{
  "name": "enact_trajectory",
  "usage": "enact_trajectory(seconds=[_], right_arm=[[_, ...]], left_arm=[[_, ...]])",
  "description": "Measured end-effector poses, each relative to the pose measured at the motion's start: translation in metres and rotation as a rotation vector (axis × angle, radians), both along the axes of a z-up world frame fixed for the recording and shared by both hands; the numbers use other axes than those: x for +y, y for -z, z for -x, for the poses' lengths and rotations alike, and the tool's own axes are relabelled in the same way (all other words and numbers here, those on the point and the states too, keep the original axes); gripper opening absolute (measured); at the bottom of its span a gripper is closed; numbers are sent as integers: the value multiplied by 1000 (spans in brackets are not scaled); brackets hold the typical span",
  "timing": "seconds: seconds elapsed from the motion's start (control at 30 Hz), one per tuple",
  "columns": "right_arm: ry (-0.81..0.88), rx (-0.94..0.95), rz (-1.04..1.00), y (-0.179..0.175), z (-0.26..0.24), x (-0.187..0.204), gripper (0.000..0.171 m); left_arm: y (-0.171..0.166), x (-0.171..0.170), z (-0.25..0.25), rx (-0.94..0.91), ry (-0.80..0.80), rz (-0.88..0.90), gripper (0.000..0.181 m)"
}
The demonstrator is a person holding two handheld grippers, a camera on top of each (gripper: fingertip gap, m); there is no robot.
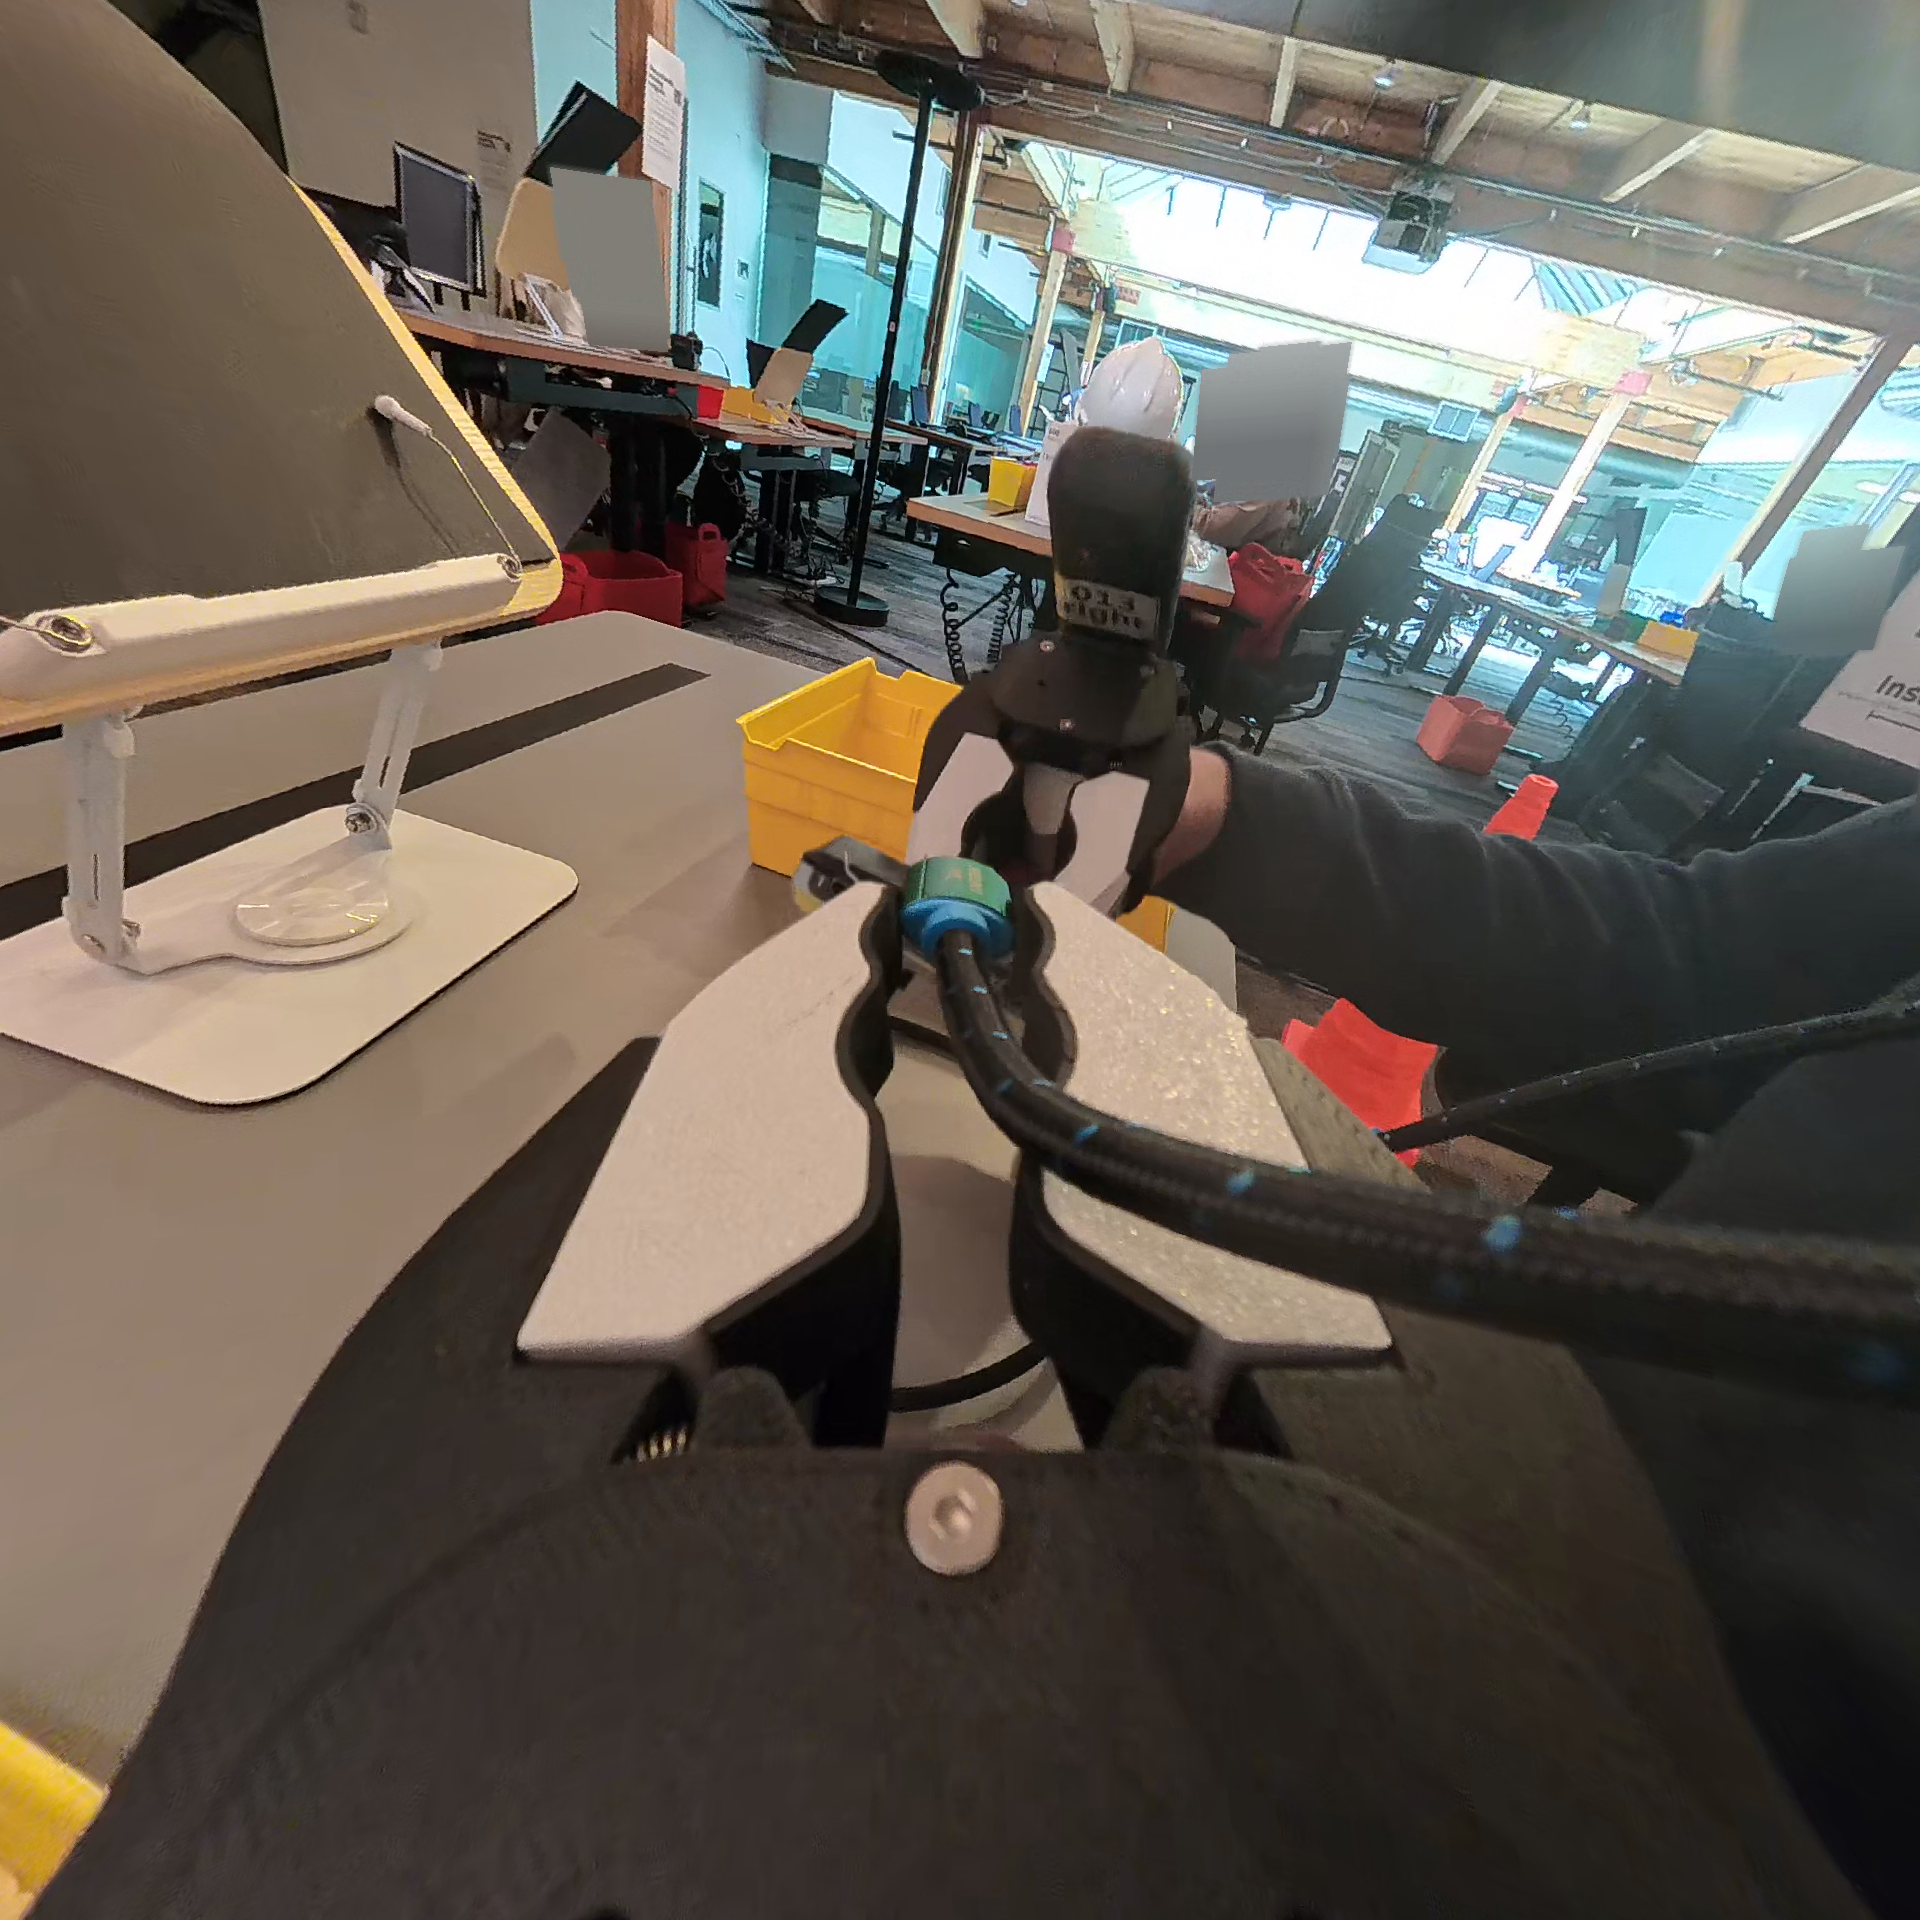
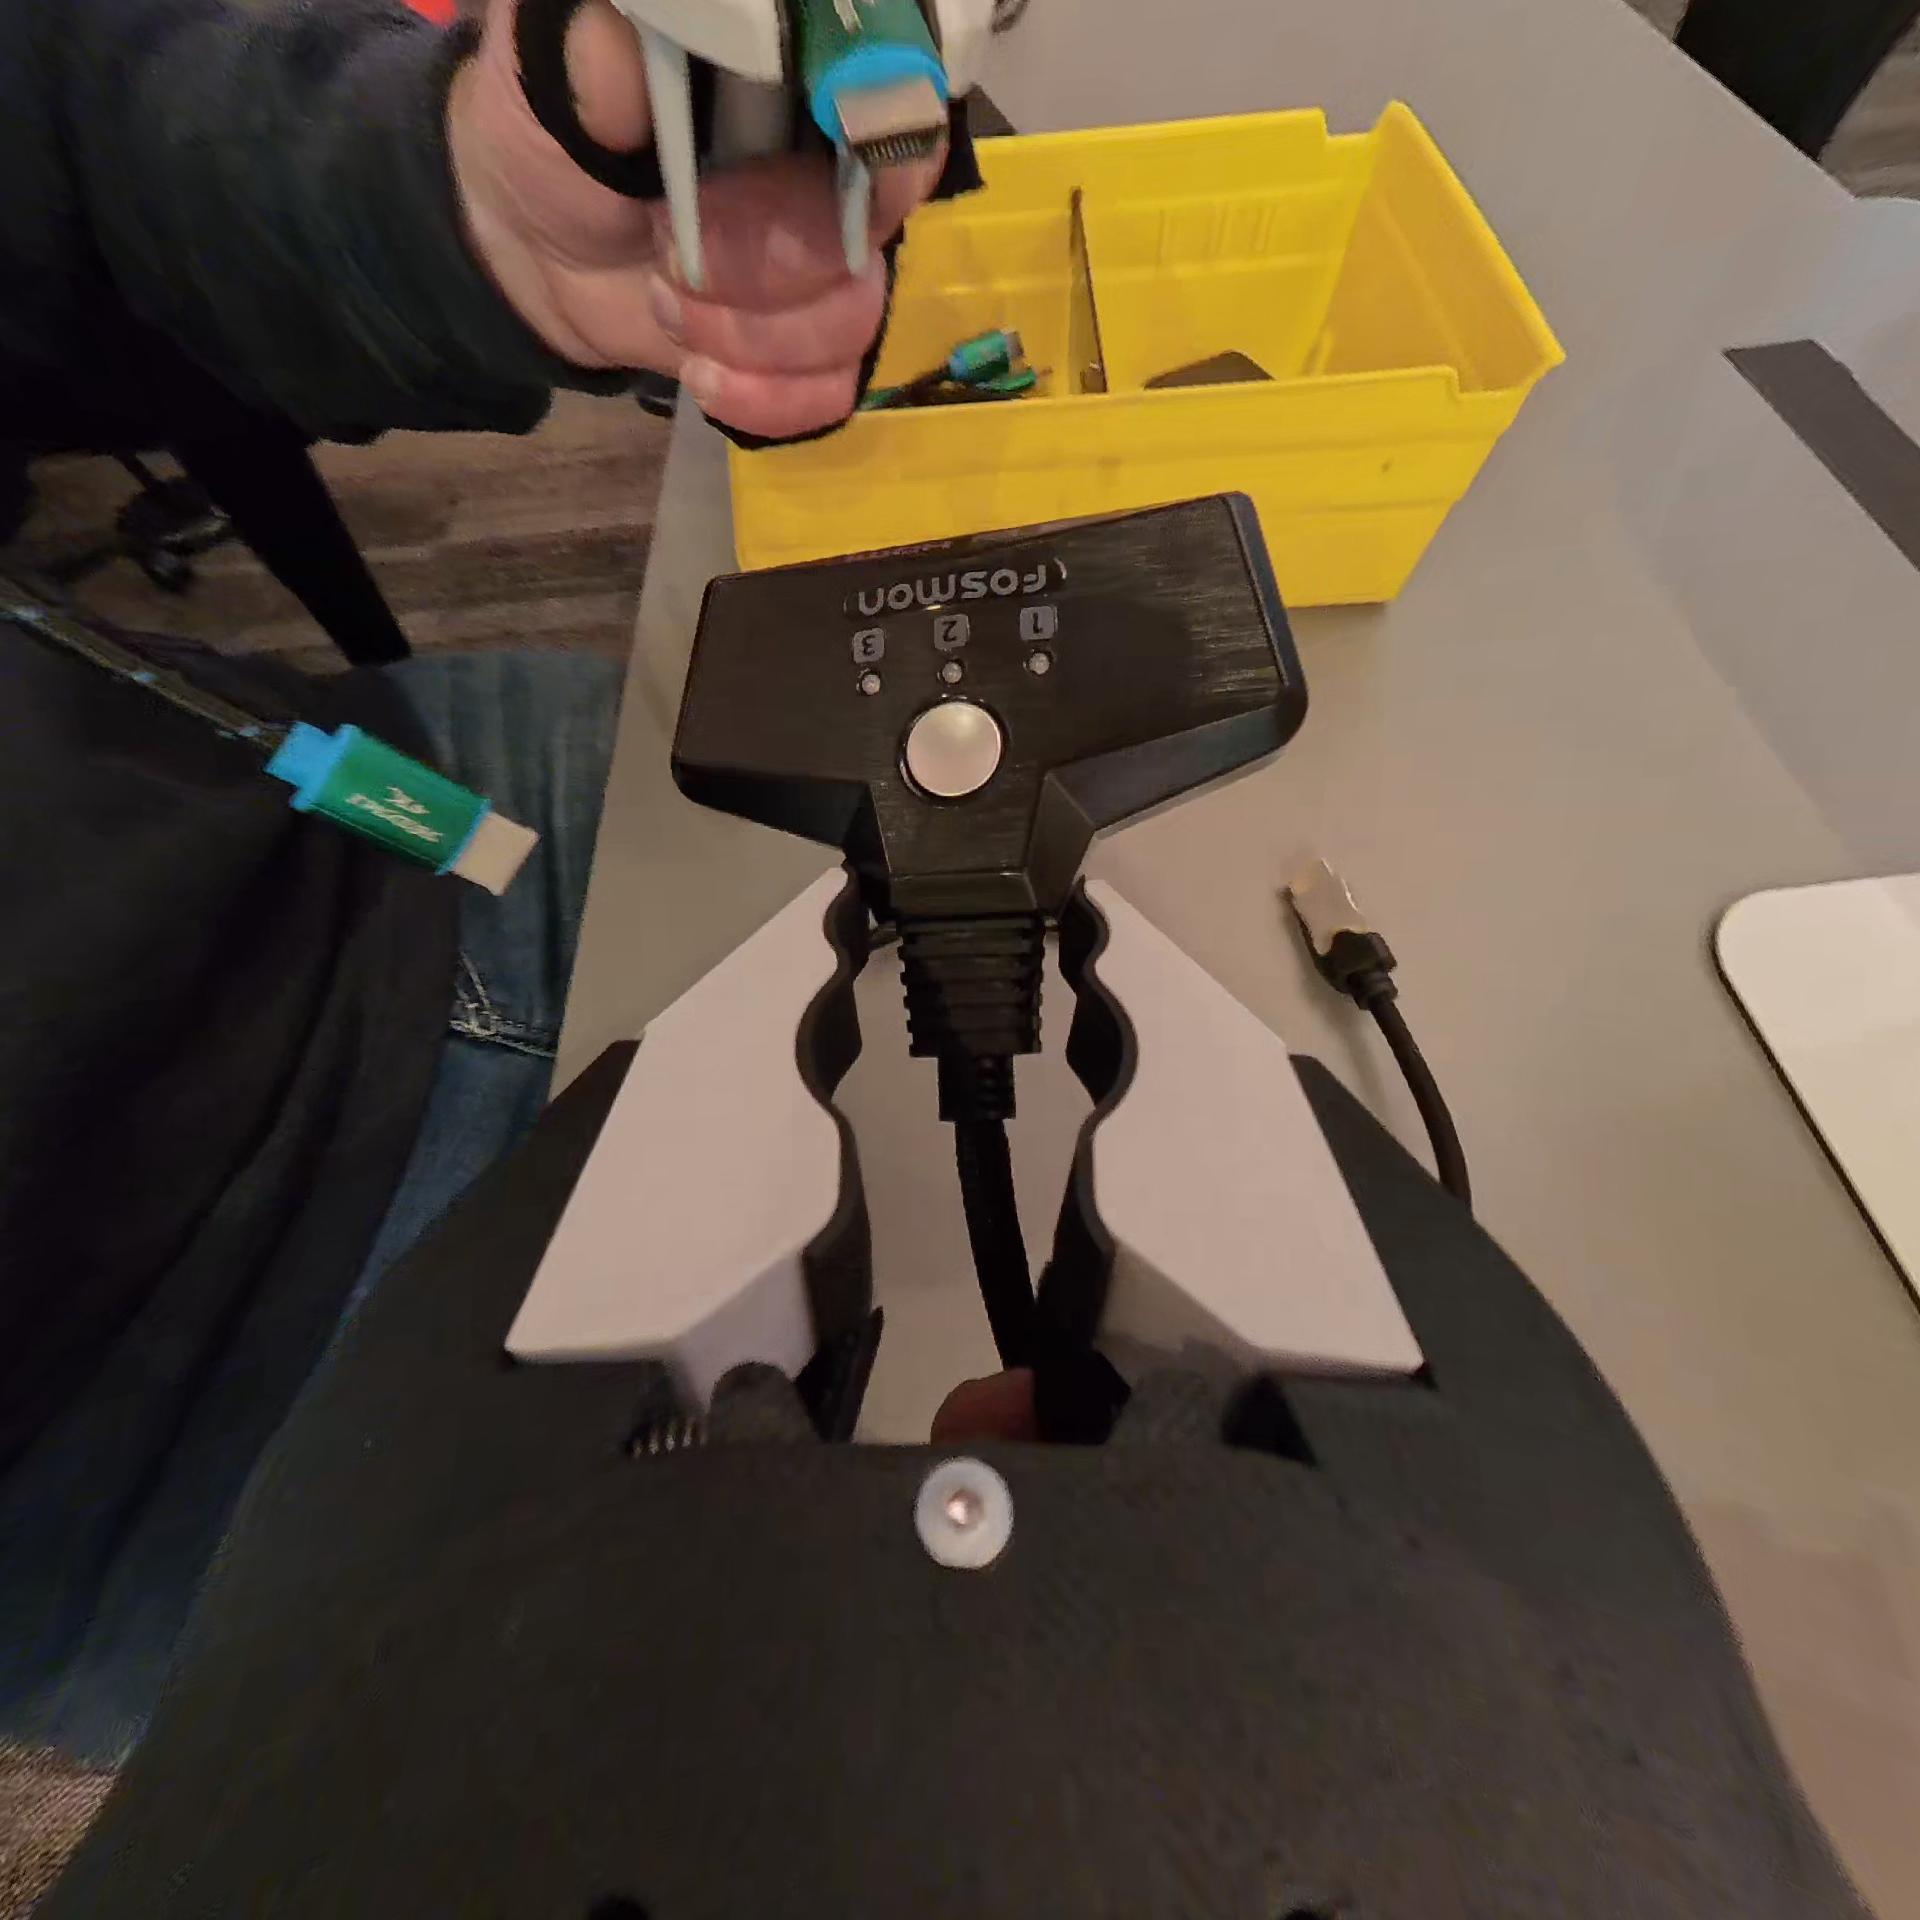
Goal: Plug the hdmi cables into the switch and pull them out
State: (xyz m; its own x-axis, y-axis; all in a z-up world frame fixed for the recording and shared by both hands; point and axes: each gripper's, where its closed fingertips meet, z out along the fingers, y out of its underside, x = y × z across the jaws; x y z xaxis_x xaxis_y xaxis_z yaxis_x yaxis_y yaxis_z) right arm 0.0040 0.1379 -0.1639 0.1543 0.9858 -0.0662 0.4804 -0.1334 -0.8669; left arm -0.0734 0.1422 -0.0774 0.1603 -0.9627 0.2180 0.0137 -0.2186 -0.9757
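My right gripper (image 2: 961, 904) is shut on the ribbed neck of the black HDMI switch (image 2: 987, 644), which has three numbered lights and a round silver button, and holds it over the grey table's edge. My left gripper (image 1: 951, 920) is shut on a green HDMI plug with a blue collar (image 1: 951, 883). Its black braided cable (image 1: 1299, 1174) trails right. In the right wrist view that plug (image 2: 878, 62) is above and beyond the switch, apart from it, metal tip bare. A second green plug (image 2: 390, 800) hangs free at the left, off the table.
A yellow bin (image 2: 1143, 488) stands just behind the switch and holds another green cable (image 2: 977, 364). The switch's own black lead and plug (image 2: 1335, 920) lie on the table to the right. A white stand base (image 1: 281, 935) sits to the left of the left wrist view. One gripper's finger ends stand about 12 centimetres off the other's.
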Motion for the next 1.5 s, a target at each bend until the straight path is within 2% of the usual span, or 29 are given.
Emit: enact_trajectory(seconds=[0.2,0.5,1.03,1.4,1.5], right_arm=[[-109,104,22,-18,5,-11,35],[-189,111,69,-20,8,-21,35],[-263,-21,68,-24,1,-27,35],[-297,10,84,-32,-7,-35,35],[-277,-28,87,-22,-10,-32,36]], left_arm=[[0,-8,-6,24,17,-11,20],[3,-16,-11,87,48,-69,20],[6,-26,-19,102,98,-58,20],[8,-34,-26,100,125,-51,20],[8,-31,-23,101,113,-52,20]])
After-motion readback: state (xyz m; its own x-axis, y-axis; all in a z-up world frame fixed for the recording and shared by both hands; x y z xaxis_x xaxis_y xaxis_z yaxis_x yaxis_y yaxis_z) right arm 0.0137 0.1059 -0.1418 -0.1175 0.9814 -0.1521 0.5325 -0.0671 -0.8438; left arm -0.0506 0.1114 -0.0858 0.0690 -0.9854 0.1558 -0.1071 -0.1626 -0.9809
